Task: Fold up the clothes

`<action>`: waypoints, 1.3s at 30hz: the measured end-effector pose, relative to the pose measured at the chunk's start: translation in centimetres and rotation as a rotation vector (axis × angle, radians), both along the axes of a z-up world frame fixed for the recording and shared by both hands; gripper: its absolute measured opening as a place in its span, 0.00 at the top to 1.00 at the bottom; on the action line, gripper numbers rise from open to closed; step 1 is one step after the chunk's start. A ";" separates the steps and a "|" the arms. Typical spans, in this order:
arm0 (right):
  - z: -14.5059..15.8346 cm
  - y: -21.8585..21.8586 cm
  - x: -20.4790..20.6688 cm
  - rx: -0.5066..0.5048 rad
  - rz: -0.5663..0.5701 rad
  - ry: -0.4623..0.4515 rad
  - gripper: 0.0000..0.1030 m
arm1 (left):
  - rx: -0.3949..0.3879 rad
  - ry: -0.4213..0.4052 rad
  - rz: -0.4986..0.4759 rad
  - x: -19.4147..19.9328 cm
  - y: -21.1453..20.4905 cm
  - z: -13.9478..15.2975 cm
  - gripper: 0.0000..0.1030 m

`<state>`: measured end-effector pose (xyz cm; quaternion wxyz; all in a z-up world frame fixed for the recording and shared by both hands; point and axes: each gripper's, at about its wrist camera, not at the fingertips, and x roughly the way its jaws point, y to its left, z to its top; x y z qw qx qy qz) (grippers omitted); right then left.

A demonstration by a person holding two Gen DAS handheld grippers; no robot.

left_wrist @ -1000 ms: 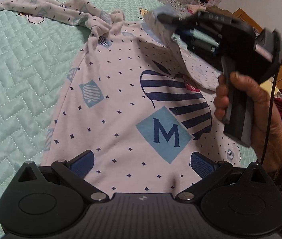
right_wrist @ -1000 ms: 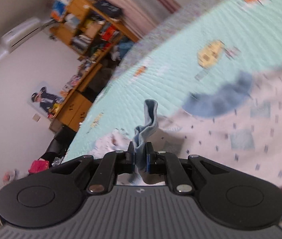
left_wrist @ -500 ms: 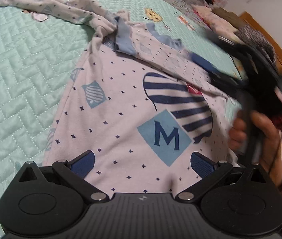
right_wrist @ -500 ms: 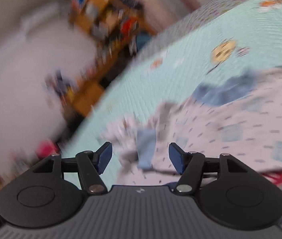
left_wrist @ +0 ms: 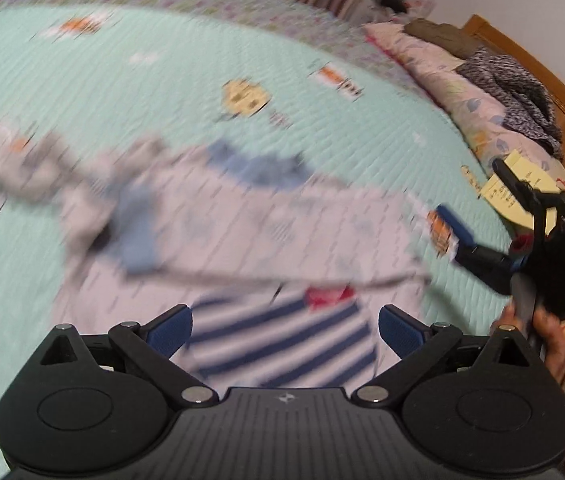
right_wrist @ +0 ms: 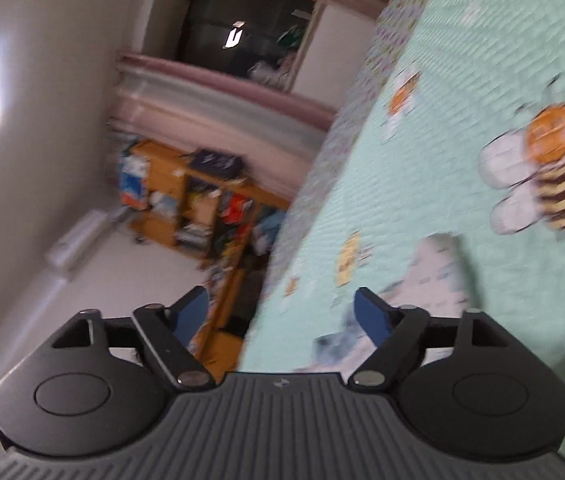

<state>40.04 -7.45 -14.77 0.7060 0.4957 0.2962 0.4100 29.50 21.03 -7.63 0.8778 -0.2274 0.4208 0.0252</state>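
A pale pink long-sleeved shirt (left_wrist: 242, 236) with small dark dots, a blue collar and a navy striped print lies spread on the mint quilted bed (left_wrist: 82, 80). One sleeve lies folded across the chest, its blue cuff (left_wrist: 138, 236) at the left. My left gripper (left_wrist: 284, 328) is open and empty, just above the striped print. My right gripper (left_wrist: 478, 208) shows at the right edge of the shirt, open and empty. In the right wrist view, the right gripper (right_wrist: 282, 312) is open, tilted, over the bed's edge, with a bit of the shirt (right_wrist: 434, 276) beside its right finger.
Pillows and piled clothes (left_wrist: 502, 92) lie along the wooden headboard (left_wrist: 562, 92) at the right. Yellow paper notes (left_wrist: 522, 184) lie near the right gripper. A wooden shelf full of items (right_wrist: 202, 204) stands beyond the bed's far edge. A bee print (right_wrist: 554, 168) is on the quilt.
The right gripper opened, let go of the sleeve cuff and pulled back to the right; the sleeve now lies across the chest. The left gripper moved forward up the shirt, still open.
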 end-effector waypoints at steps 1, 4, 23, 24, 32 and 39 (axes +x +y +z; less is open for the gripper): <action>-0.1 0.4 0.3 0.026 0.030 -0.001 0.14 | 0.010 -0.001 -0.022 1.4 -0.4 -0.1 0.01; -1.4 1.8 2.2 -0.025 0.128 0.030 0.13 | 0.062 0.092 -0.038 5.6 -0.5 -2.9 0.01; -7.3 -4.6 3.7 0.270 0.039 0.028 0.19 | -0.077 -0.045 0.195 3.4 5.2 -0.5 0.02; -7.3 -4.6 3.7 0.276 0.041 0.026 0.18 | -0.081 -0.049 0.228 2.4 5.4 -0.4 0.02; -8.0 -5.4 3.8 0.308 0.046 0.038 0.17 | -0.116 0.017 0.374 0.3 6.1 -4.0 0.04; -9.0 -5.6 3.4 0.329 0.052 0.043 0.16 | -0.149 -0.030 0.388 2.1 9.1 -4.2 0.05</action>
